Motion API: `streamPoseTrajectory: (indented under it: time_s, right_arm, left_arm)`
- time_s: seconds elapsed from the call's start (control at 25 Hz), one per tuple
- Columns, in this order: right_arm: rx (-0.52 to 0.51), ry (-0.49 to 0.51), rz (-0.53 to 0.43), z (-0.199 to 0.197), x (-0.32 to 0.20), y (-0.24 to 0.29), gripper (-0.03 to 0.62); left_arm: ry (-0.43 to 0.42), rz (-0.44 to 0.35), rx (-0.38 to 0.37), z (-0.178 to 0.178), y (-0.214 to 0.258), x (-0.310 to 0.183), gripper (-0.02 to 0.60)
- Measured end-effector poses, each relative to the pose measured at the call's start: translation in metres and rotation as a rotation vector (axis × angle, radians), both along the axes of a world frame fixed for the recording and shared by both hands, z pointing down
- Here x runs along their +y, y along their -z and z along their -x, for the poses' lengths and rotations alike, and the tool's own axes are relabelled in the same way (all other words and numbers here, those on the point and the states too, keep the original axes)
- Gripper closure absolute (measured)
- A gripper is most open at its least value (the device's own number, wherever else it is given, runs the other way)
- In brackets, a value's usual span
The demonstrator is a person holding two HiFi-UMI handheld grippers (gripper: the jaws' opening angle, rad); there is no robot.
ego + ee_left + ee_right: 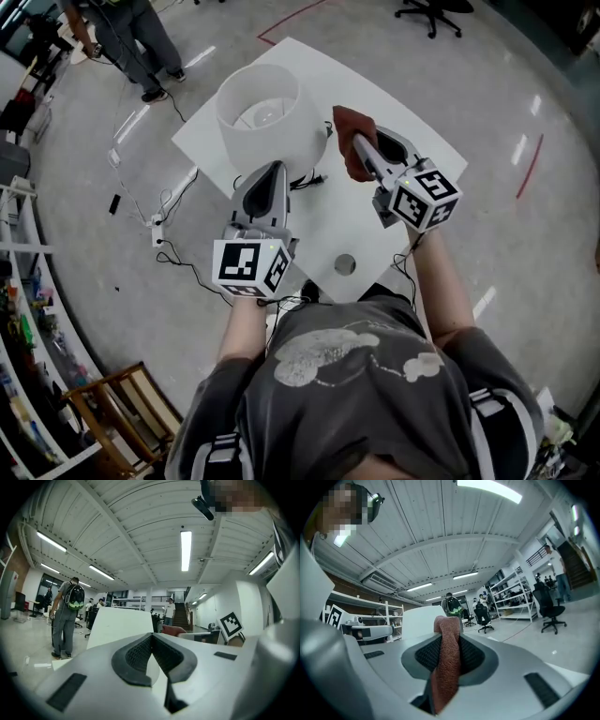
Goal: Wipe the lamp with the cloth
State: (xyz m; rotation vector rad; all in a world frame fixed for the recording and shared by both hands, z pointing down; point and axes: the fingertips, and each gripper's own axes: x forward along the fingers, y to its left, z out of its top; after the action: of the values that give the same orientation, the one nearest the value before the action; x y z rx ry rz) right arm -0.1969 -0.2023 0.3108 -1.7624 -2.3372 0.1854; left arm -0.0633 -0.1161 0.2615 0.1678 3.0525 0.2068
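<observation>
The lamp's white shade point(262, 117) stands upright at the far left of the white table point(412, 150). In my right gripper point(359, 141), the jaws are shut on a reddish-brown cloth point(350, 127), held up just right of the shade and apart from it. The right gripper view shows the cloth point(447, 663) pinched between the pads, with the shade point(419, 620) behind it. My left gripper point(275, 167) is shut on nothing and sits in front of the shade, near its lower edge. In the left gripper view, the shade point(122, 625) and the cloth point(173, 630) lie beyond its tips.
A black cable point(309, 180) lies by the lamp's foot, and a grey round disc point(345, 264) sits near the table's front edge. White cables trail off the table's left side point(173, 202). A person point(141, 37) stands far left, with shelves point(23, 309) and a wooden chair point(122, 403) nearby.
</observation>
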Motion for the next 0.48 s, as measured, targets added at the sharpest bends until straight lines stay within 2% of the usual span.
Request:
streamPoseTrajectory:
  time_s: [0.24,0.48]
  right_arm:
    - [-0.040,0.108,0.051,0.033,0.036,0.023,0.508]
    - [-0.086,0.205,0.087,0.047,0.069,0.045,0.508]
  left_arm:
    - [0.121,0.004,0.002,0.005,0.003,0.013,0.574]
    - [0.212,0.022,0.007,0.004,0.008,0.017,0.574]
